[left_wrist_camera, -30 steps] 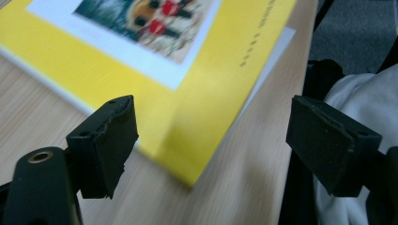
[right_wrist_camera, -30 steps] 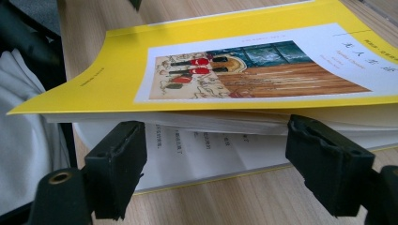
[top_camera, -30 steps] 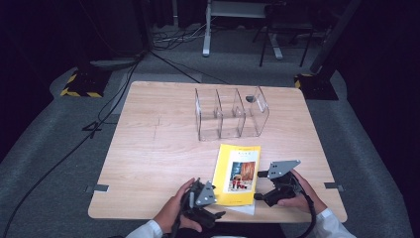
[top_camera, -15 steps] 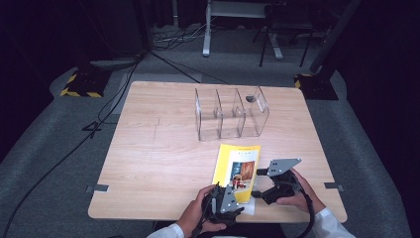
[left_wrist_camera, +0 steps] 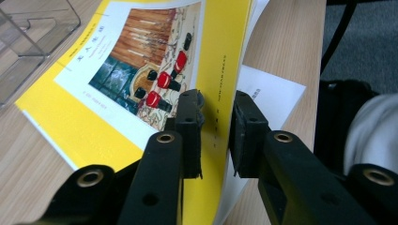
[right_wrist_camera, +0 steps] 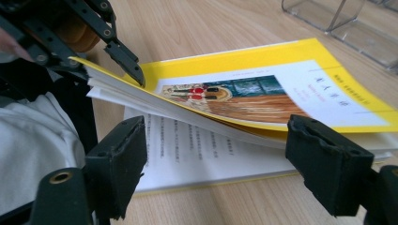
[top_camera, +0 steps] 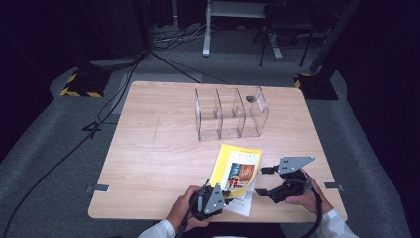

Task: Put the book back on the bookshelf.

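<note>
The left gripper (left_wrist_camera: 213, 133), its jaws having just been closing, is pinching the near corner of the yellow paperback book (top_camera: 236, 168), lifting cover and pages near the wooden table's (top_camera: 153, 163) front edge. The right gripper (right_wrist_camera: 234, 159) is gaping wide beside the book, gripping nothing.

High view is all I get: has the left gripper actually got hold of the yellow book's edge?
Observer: Yes. In the left gripper view, the left gripper has just closed its jaws on the yellow book, pinching its near edge, cover and pages together.
Operator: Is anything lifted?
Observer: The right gripper view shows the cover and a sheaf of pages raised off a printed page that lies flat.
Operator: And the right gripper?
Observer: The right gripper is open, with its jaws short of the book and touching nothing.
</note>
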### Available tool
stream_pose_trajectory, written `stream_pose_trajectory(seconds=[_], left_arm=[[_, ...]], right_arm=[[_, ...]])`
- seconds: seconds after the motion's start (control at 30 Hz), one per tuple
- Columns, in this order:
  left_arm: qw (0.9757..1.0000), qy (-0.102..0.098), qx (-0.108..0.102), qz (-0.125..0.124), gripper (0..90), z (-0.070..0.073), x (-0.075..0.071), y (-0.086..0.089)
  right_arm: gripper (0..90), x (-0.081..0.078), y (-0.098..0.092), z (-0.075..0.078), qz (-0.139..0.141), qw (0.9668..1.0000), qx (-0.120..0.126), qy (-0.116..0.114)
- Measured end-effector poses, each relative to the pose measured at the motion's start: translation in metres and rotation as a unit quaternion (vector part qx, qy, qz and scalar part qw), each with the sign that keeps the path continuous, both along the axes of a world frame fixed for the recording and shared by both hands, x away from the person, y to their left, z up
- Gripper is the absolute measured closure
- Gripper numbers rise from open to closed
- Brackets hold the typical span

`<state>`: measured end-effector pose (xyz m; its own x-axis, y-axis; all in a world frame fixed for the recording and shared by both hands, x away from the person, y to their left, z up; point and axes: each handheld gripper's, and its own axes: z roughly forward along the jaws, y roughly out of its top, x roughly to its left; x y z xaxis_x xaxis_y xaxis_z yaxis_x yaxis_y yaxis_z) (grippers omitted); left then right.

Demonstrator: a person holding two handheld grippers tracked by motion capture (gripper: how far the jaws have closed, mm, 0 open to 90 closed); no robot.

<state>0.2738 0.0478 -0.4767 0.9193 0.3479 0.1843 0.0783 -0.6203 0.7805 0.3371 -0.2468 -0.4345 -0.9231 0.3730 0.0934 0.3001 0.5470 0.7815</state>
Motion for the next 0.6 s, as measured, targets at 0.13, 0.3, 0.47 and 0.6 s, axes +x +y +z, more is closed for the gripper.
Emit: stream_pose_trajectory(seconds=[0.13,0.3,0.47,0.6], left_arm=[[0.9999,0.011,-0.005,-0.006,77.8,0.003,0.003,0.014],[0.9994,0.030,-0.012,-0.008,78.4,0.004,0.007,0.035],[0.9992,0.037,-0.009,-0.006,78.5,0.005,0.010,0.055],[0.9987,0.047,-0.017,0.002,78.4,0.005,0.014,0.071]], right_arm=[[23.0,-0.002,-0.009,0.006,-0.014,0.9995,0.025,-0.014],[23.7,-0.003,-0.008,0.014,-0.029,0.9971,0.046,-0.053],[23.9,-0.001,0.009,0.023,-0.011,0.9960,0.034,-0.082],[23.7,0.005,0.032,0.024,0.018,0.9953,0.020,-0.093]])
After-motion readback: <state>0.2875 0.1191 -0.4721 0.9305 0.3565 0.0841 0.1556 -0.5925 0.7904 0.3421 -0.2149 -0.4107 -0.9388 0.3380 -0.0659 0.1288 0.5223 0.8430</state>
